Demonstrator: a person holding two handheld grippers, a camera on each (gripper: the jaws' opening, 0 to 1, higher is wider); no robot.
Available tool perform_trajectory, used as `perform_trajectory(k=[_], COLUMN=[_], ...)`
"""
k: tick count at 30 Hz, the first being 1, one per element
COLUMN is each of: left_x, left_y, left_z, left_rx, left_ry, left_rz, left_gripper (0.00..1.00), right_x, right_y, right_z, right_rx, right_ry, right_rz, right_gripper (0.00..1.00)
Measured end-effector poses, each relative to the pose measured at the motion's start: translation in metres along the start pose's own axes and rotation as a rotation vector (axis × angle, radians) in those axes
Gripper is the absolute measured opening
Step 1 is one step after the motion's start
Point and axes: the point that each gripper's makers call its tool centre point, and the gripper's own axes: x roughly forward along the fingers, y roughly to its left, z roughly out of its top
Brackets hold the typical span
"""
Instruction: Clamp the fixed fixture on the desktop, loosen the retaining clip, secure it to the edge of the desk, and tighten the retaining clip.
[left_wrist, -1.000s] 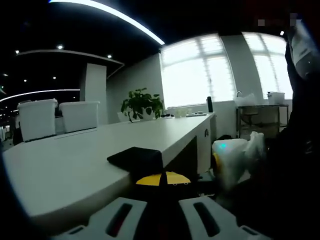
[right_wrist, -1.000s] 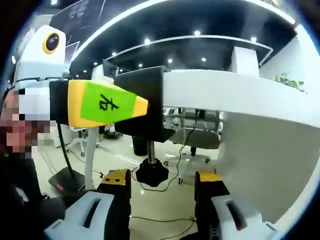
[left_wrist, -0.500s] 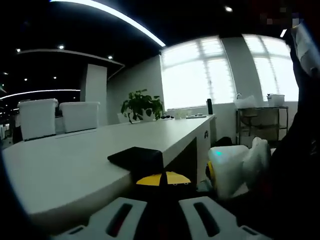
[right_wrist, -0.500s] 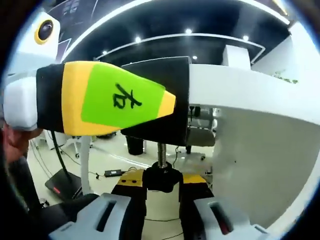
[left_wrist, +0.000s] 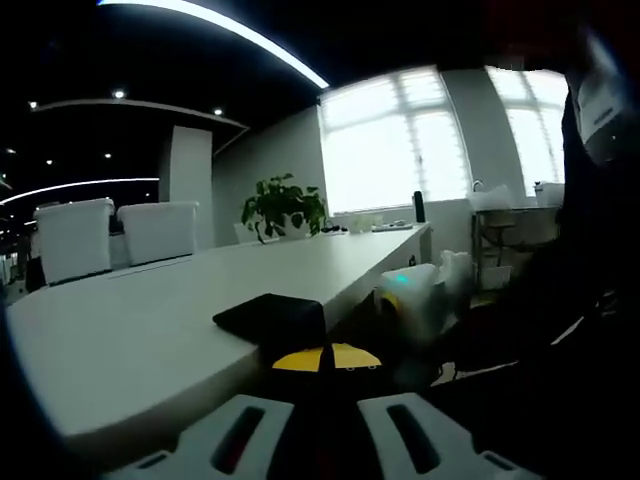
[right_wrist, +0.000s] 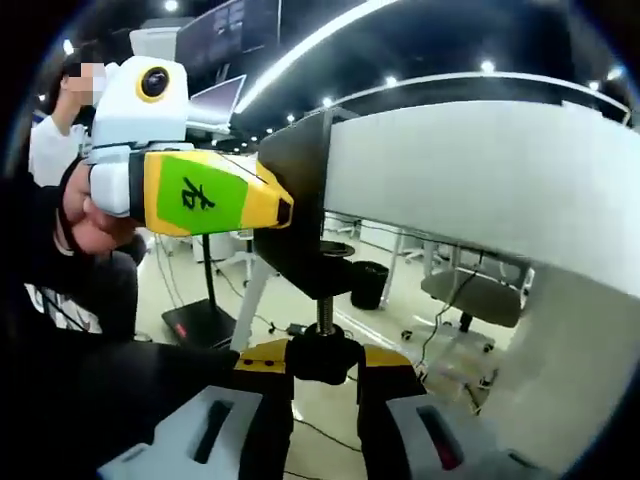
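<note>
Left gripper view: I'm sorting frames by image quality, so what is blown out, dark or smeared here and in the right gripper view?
Left gripper view: windows blown out, ceiling near black, right tongs motion-smeared. Right gripper view: evenly lit, clamp knob sharp, desk edge bowed by the fisheye.

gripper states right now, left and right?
Left gripper: shut on the black clamp, holding it against the desk edge.
Right gripper: shut on the clamp's screw knob below the desk.
</note>
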Motion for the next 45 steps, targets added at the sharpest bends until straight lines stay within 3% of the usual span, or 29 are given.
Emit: perform_trajectory(k=[2,6,9,13,14,16,18,19,22,24,26,27,29,31,38,41,45], left_x=[0.0,-0.001,-0.001,-0.001,-0.001,-0.004,-0.005,-0.006,-0.007,-0.007,-0.006,-0.006,-0.006,-0.005,-0.005,-0.004,-0.003], left_y=[0.0,0.0,0.0,0.0,0.0,0.002,0.002,0.003,0.003,0.004,0.004,0.004,0.005,0.004,0.003,0.003,0.003], left_z=[0.0,-0.001,-0.001,-0.001,0.0,0.001,0.002,0.003,0.003,0.003,0.003,0.003,0.002,0.002,0.004,0.006,0.006], left_rx=[0.002,-0.001,-0.005,-0.004,-0.004,-0.013,-0.02,-0.023,-0.025,-0.02,-0.018,-0.021,-0.024,-0.014,-0.011,-0.015,-0.016], left_ry=[0.006,0.011,0.014,0.022,0.021,0.007,-0.005,-0.016,-0.029,-0.036,-0.039,-0.041,-0.044,-0.045,-0.052,-0.048,-0.048], left_rz=[-0.003,-0.001,0.003,0.01,0.012,0.017,0.019,0.023,0.025,0.023,0.021,0.02,0.019,0.014,0.006,0.012,0.01], left_gripper=[0.02,0.02,0.02,0.02,0.02,0.02,0.02,0.02,0.02,0.02,0.02,0.02,0.02,0.02,0.02,0.02,0.02], right_x=[0.001,0.006,0.007,0.0,-0.003,-0.007,-0.01,-0.014,-0.011,-0.012,-0.009,-0.007,-0.009,-0.008,-0.009,-0.009,-0.008], right_y=[0.003,0.003,-0.002,-0.006,-0.01,-0.01,-0.007,-0.009,-0.001,-0.006,-0.008,-0.011,-0.015,-0.014,-0.014,-0.011,-0.011], right_z=[0.0,-0.001,-0.001,0.002,-0.003,-0.009,-0.013,-0.016,-0.012,-0.003,-0.005,-0.008,-0.004,0.0,-0.002,0.0,-0.002], right_rx=[0.028,-0.006,-0.006,0.002,0.008,0.084,0.133,0.14,0.145,0.126,0.181,0.203,0.197,0.156,0.173,0.109,0.101], right_ry=[-0.012,-0.031,-0.021,-0.013,0.018,0.034,0.033,0.044,0.032,0.005,0.012,0.02,0.007,0.006,0.022,0.032,0.032], right_rz=[0.046,0.103,0.072,-0.065,-0.14,-0.227,-0.293,-0.379,-0.421,-0.503,-0.547,-0.573,-0.614,-0.612,-0.575,-0.496,-0.361], right_gripper=[0.22,0.22,0.23,0.27,0.3,0.36,0.36,0.36,0.4,0.45,0.41,0.34,0.26,0.25,0.24,0.23,0.23])
